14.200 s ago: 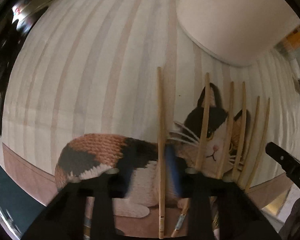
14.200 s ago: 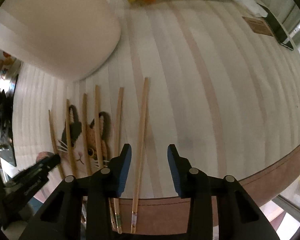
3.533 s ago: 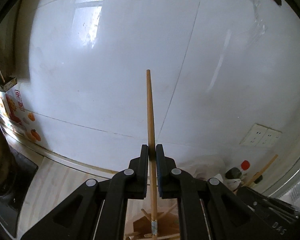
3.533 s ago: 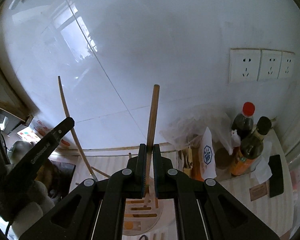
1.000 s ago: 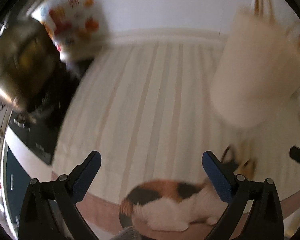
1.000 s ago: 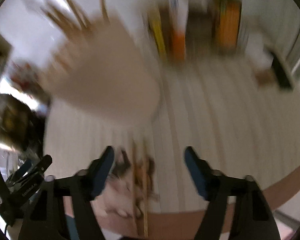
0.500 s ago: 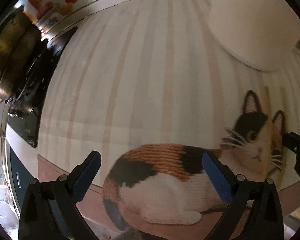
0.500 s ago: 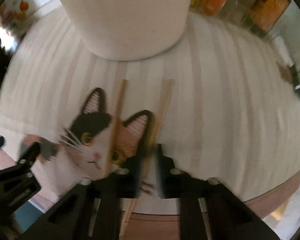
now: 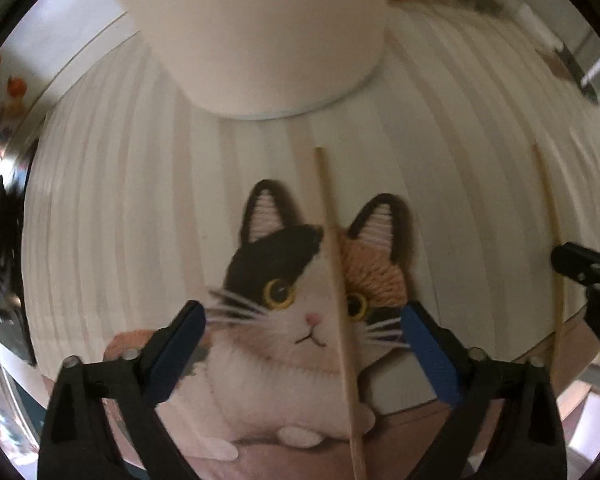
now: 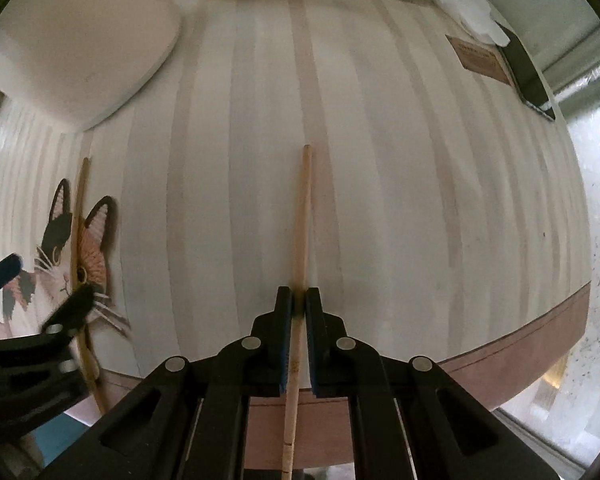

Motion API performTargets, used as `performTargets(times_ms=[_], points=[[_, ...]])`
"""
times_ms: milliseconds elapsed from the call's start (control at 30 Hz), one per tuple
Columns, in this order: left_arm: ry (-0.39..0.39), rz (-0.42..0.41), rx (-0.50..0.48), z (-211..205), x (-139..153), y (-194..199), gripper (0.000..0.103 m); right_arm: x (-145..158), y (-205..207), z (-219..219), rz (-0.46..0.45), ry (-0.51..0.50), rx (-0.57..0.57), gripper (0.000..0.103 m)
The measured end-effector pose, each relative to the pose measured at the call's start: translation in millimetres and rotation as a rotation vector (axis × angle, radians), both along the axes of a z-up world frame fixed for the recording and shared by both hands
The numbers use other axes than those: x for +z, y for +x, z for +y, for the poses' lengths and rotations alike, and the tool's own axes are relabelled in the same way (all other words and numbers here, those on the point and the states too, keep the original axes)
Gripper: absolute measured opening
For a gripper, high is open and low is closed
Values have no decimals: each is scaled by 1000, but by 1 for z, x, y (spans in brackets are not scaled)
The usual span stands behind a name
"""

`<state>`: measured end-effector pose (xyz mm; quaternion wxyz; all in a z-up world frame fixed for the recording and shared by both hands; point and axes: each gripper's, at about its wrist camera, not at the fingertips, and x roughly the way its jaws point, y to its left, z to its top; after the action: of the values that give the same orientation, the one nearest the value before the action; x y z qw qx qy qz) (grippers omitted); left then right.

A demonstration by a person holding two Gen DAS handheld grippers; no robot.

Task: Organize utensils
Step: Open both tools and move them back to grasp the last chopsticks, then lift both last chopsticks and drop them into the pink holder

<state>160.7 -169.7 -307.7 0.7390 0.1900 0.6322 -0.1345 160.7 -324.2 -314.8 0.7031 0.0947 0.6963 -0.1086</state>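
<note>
Gripping a slender wooden chopstick (image 10: pixel 302 224) between closed blue-padded jaws, the right gripper (image 10: pixel 299 308) holds it low along the pale striped mat (image 10: pixel 380 200), tip pointing away; whether the stick rests on the mat or is just clear of it cannot be told. The left gripper (image 9: pixel 303 322) hangs with its jaws wide apart, straddling a second wooden chopstick (image 9: pixel 336 280) that lies flat across the calico cat picture (image 9: pixel 292 292) printed on the mat. The large cream cylindrical holder (image 9: pixel 260 32) stands beyond, close to that stick's far tip. In my judgement the step in hand is the left pickup: lower squarely, keep the stick centred between the pads, and close near mid-length so it does not pivot. The right grip sits toward the butt end, so the long free tip may swing; lift slowly and steer it clear of the holder's wall.
</note>
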Motion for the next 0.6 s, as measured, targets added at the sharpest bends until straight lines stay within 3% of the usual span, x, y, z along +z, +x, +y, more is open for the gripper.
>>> performTargets(times_ms=[67, 133, 200, 233, 300, 600], points=[[-42, -16, -9, -3, 3, -2, 75, -2, -2, -9, -6, -2, -4, 7], [-88, 3, -12, -5, 7, -2, 42, -2, -5, -14, -9, -12, -7, 7], [-84, 2, -12, -5, 10, -3, 19, -2, -4, -19, -8, -22, -11, 7], [-77, 7, -11, -3, 11, -2, 13, -2, -4, -16, -7, -29, -10, 7], [-59, 4, 4, 6, 12, 0, 7, -2, 2, 4, -10, -40, -5, 7], [-20, -20, 115, 61, 23, 7, 5, -7, 11, 49, -24, 36, 52, 7]])
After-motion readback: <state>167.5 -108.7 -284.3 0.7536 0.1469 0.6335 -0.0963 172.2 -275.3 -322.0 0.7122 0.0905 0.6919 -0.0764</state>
